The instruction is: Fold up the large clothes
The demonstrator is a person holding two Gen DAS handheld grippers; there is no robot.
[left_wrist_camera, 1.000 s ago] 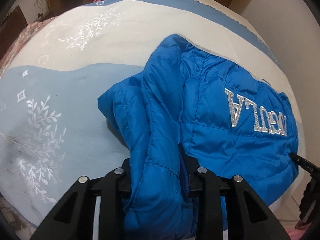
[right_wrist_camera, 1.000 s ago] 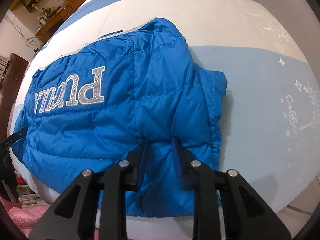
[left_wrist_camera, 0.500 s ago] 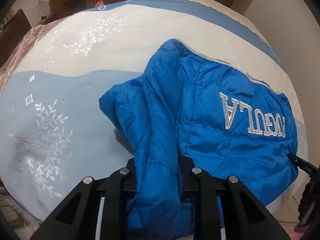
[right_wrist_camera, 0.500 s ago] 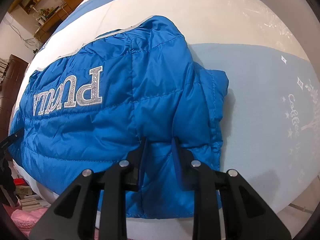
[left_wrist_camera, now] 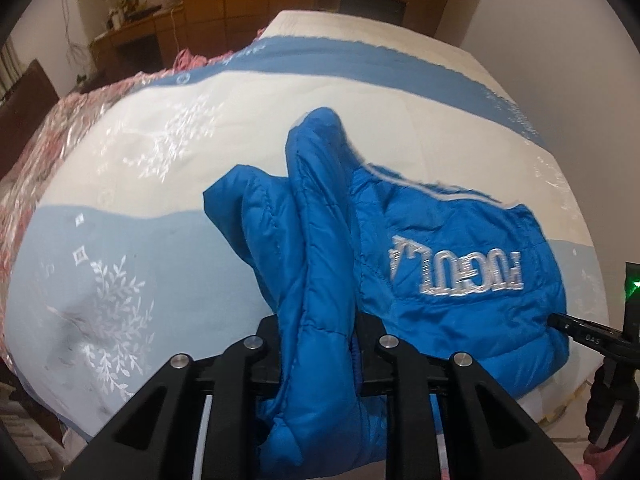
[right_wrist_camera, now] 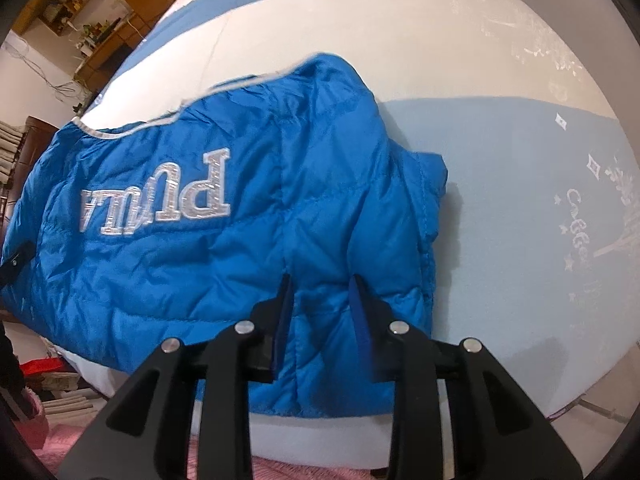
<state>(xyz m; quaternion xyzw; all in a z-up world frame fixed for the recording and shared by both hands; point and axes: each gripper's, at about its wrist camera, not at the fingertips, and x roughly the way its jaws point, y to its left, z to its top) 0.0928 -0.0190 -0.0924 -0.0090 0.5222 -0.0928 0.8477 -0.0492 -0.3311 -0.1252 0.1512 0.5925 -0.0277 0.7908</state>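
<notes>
Left hand-held gripper (left_wrist_camera: 318, 332) pinches puffy blue jacket (left_wrist_camera: 460, 272) w/ silver lettering; right pinching too.

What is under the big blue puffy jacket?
The blue jacket lies on a bed cover with white and light blue bands and silvery leaf patterns. Only the cover around the jacket shows; whatever is right beneath the jacket is hidden by it.
</notes>
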